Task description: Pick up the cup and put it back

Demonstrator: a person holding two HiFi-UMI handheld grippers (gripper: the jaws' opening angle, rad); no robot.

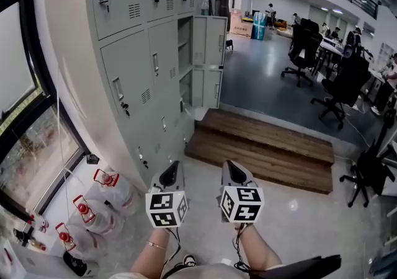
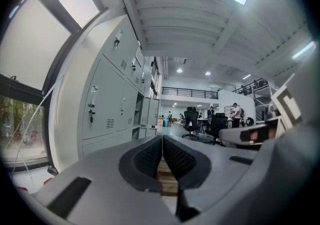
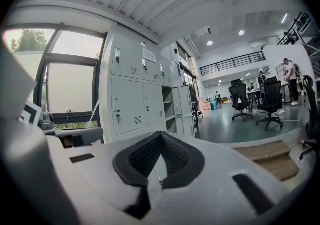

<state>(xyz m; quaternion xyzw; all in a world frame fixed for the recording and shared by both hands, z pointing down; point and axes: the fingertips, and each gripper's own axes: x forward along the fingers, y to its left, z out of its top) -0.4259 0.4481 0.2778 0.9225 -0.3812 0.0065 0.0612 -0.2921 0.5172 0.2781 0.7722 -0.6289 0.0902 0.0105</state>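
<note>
I hold my left claw (image 1: 172,172) (image 2: 162,141) low in front of me, its two jaws pressed together at the tips with nothing between them. My right claw (image 1: 232,170) (image 3: 159,139) sits just beside it, also closed tip to tip and empty. Both point forward over a pale floor (image 1: 291,216), towards a wooden step (image 1: 260,147).

To my left stands a bank of grey lockers (image 1: 139,54) (image 3: 135,94); two of the far doors (image 1: 208,54) hang open. Large water bottles with red caps (image 1: 102,188) stand on the floor near the foot of the lockers, next to a window (image 1: 28,116). Black office chairs (image 1: 304,48) stand well beyond the step.

None of my views shows the cup, so I cannot tell where it is.
</note>
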